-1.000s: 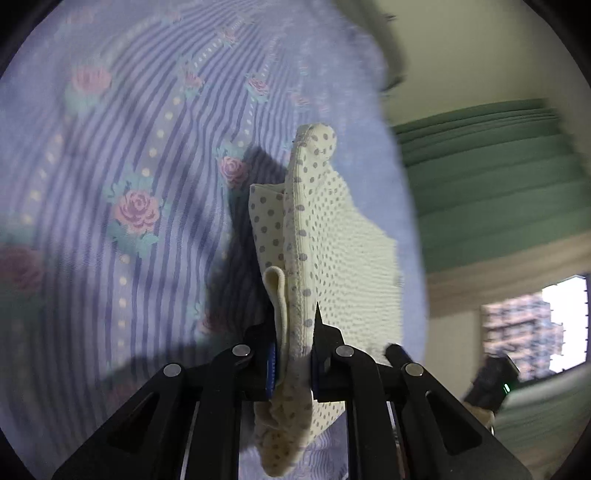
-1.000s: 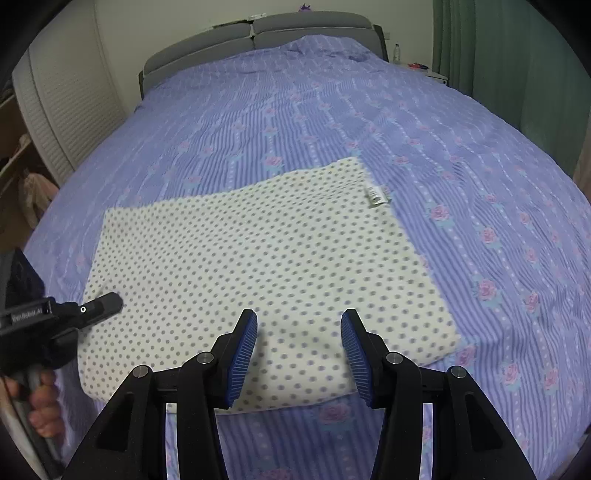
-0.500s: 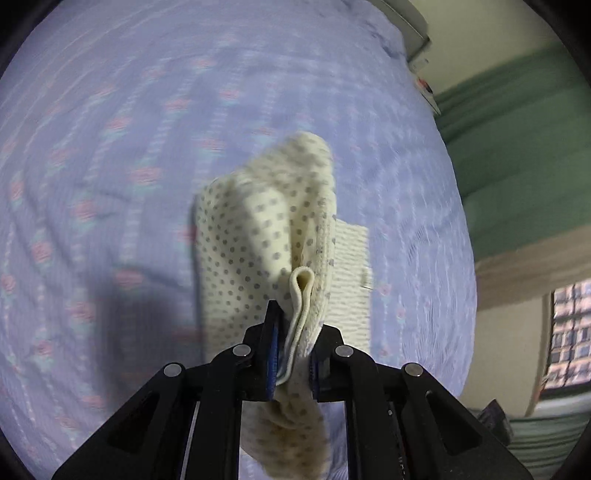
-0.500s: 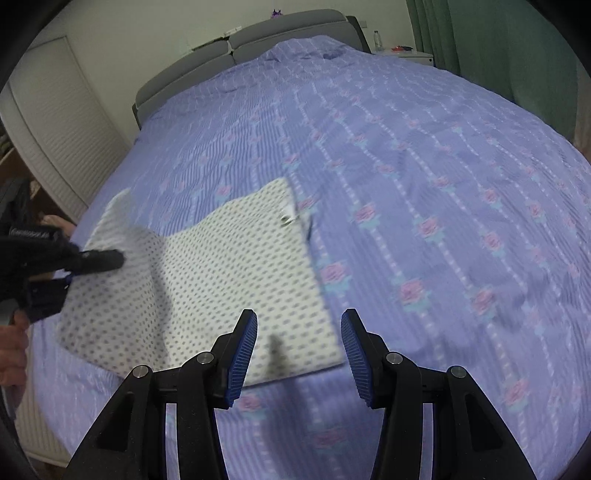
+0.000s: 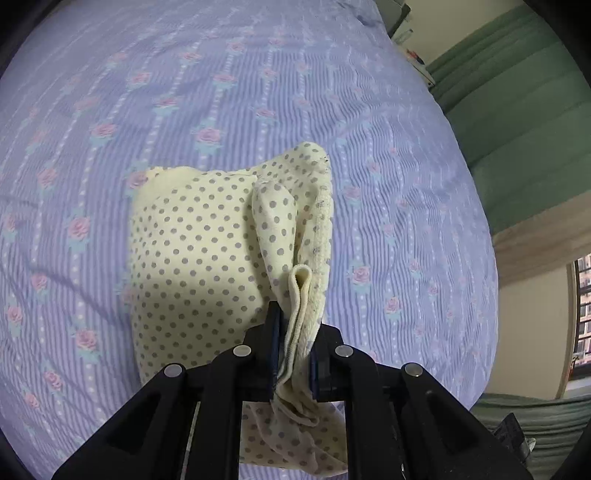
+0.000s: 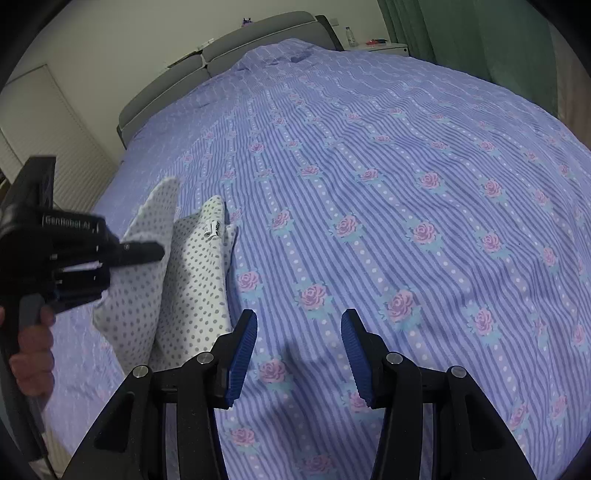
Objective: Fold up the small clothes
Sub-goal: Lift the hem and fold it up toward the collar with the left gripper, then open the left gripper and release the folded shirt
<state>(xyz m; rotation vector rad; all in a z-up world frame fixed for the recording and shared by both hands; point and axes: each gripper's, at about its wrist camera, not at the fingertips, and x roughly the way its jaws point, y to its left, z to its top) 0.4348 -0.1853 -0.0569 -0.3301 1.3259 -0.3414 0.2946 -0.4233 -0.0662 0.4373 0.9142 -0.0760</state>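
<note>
Left side: the left gripper [image 5: 293, 354] has its jaws pressed together on a bunched, folded edge of the cream polka-dot cloth [image 5: 195, 258]. The pinched fabric stands up between the fingers as a narrow doubled ridge; further layers hang below the jaws. From the grip, the cloth runs forward and leftward, draping down onto the purple striped bedspread [image 5: 184, 92], where its far portion lies partly flat. A raised fold of the cloth peaks beyond the fingers, its stitched hem showing along the right edge.

In the right wrist view, the same left gripper [image 6: 147, 251] appears at the far left, held in a bare hand [image 6: 31, 343] and carrying the cloth [image 6: 192, 280] lifted off the bed. The cloth hangs in two folded panels, with a small white label [image 6: 213, 229] visible near its upper edge. Its lower part meets the bedspread [image 6: 406, 166] just left of the right gripper's left finger.

Centre to right: the right gripper [image 6: 299, 354] has its jaws spread wide, with nothing between the blue ribbed pads [image 6: 242, 350]. It is above bare bedspread, just beside the cloth but not touching it.

Background: a grey headboard [image 6: 229, 62] at the far end of the bed, a nightstand [image 6: 380, 48] beside it carrying a small bottle, and green curtains [image 6: 461, 33] at the right.
</note>
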